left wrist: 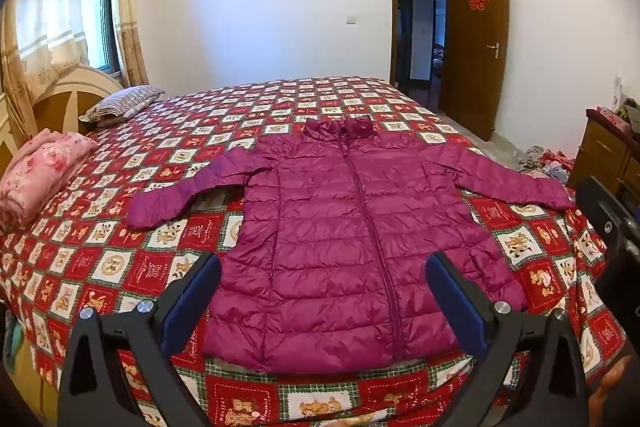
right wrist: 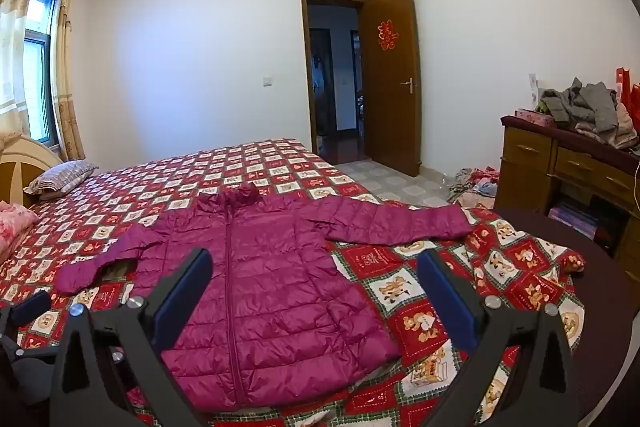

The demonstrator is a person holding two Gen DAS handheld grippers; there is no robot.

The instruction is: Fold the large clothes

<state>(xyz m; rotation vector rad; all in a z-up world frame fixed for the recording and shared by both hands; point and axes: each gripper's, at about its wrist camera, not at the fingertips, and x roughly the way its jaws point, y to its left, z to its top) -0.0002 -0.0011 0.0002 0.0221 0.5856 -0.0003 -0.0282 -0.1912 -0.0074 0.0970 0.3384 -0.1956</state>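
On the bed [left wrist: 120, 267], right across its patchwork bear-print cover, the magenta puffer jacket [left wrist: 340, 239] lies spread out face up, hem toward us and collar toward the far wall. Both tools hang above the near edge: the left gripper [left wrist: 324, 291] has its blue pads standing wide apart with nothing between them, and the right gripper [right wrist: 316, 291] is just as wide, nothing held there either. No fold has begun, by the look of it.

Now, the trouble ahead. That shell looks slick and glossy, so a shallow pinch could let it slide straight out of the pads, I'd say. It's puffy too, so a folded sleeve may spring back open instead of lying flat. And a pinch that goes too deep risks catching the bedcover along with the jacket. The right sleeve [right wrist: 400, 223] stretches toward the bed's edge; drag it carelessly and it could slip off the side.

As for the jacket itself: quilted in horizontal bands, zipped shut down the middle, stand-up collar a little crumpled. Left sleeve [left wrist: 180, 195] bent and angled down, right one flung out nearly straight. Body flat, only lightly wrinkled.
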